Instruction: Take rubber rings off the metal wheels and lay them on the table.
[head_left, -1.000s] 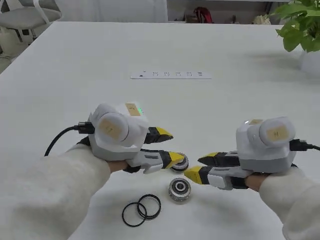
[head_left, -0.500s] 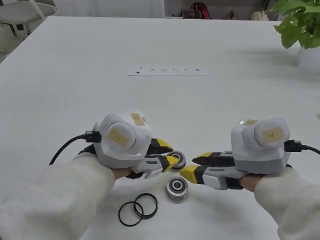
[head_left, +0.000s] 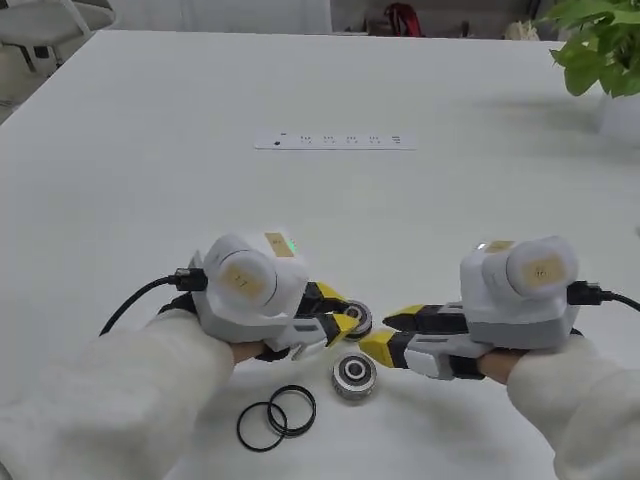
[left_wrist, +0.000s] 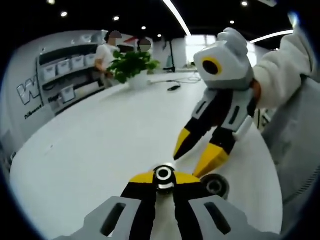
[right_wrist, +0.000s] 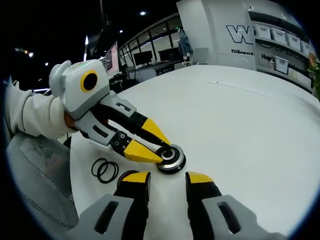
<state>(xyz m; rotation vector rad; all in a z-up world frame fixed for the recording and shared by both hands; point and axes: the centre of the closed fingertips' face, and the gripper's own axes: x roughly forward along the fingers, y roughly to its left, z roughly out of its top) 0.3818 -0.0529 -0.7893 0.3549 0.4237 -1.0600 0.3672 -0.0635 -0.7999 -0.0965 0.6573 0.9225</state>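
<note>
My left gripper (head_left: 343, 309) is shut on a small metal wheel (head_left: 357, 318) with a black rubber ring round it, held low over the white table (head_left: 200, 150). The left gripper view shows that wheel (left_wrist: 164, 173) between my own yellow tips. My right gripper (head_left: 378, 332) stands open just right of the wheel, its tips pointing at it and not touching. In the right gripper view the wheel (right_wrist: 170, 157) lies just beyond my open jaws. A second wheel (head_left: 354, 372) lies flat on the table in front of both grippers. Two loose black rubber rings (head_left: 277, 417) overlap near the front edge.
A white power strip (head_left: 335, 141) lies at mid-table. A potted plant (head_left: 598, 50) stands at the far right corner, and a chair (head_left: 40, 25) beyond the far left. A black cable (head_left: 135, 300) trails from the left gripper. People stand at shelves in the background.
The left gripper's jaws, wide apart a second ago, have come together on the wheel. The right gripper has edged slightly closer to it. The rings and second wheel stay put.
</note>
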